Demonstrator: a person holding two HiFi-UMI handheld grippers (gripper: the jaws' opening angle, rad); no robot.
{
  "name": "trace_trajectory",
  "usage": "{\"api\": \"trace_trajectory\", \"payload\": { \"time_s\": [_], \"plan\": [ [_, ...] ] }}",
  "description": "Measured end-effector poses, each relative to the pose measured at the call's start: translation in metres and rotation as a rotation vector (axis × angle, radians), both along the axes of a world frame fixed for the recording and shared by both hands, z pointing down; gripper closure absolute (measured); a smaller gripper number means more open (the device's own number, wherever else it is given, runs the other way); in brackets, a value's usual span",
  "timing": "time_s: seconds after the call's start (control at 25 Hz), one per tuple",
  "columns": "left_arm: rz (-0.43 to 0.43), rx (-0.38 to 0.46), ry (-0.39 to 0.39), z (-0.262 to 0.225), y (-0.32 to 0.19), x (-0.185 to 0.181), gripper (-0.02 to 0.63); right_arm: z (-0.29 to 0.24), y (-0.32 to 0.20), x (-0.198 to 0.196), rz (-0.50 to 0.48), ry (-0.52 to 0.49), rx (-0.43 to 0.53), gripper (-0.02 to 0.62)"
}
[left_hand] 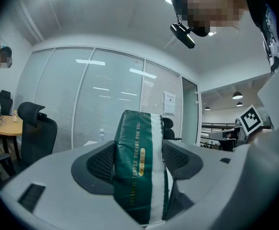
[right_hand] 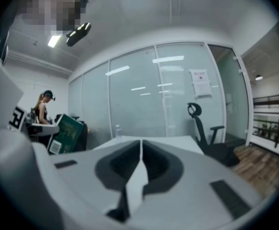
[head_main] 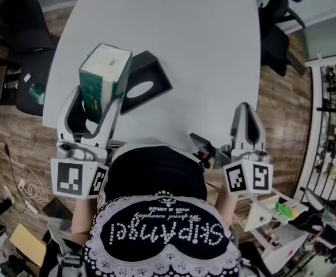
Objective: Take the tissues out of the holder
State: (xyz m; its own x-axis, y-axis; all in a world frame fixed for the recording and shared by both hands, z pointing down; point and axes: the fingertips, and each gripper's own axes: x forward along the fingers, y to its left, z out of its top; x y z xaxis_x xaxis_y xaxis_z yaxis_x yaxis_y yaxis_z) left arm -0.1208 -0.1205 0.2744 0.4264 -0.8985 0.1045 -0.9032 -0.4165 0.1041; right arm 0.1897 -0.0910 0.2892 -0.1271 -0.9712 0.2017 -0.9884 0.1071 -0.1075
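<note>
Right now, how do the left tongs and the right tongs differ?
The left tongs stand wide apart; the right tongs' jaws meet. The left tongs clamp the green-and-white plastic-wrapped tissue pack; the right tongs hold nothing. Both are pale grey.

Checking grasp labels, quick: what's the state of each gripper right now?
Left gripper: jaws shut on the green tissue pack.
Right gripper: jaws shut, nothing between them.

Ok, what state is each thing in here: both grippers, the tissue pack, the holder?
left gripper: shut on the tissue pack.
right gripper: shut, nothing between its jaws.
tissue pack: out of the holder, clamped.
holder: on the table, oval slot up.
</note>
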Motion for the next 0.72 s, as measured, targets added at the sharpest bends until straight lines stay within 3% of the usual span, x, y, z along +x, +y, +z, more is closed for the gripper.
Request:
{"api": "trace_trajectory", "payload": {
  "time_s": [0.72],
  "plan": [
    [0.009, 0.001, 0.002, -0.0009, -0.0013, 0.0019, 0.275, -0.0024, 0.0083, -0.0016, -0.016, 0.03, -0.005, 0.56]
  ]
}}
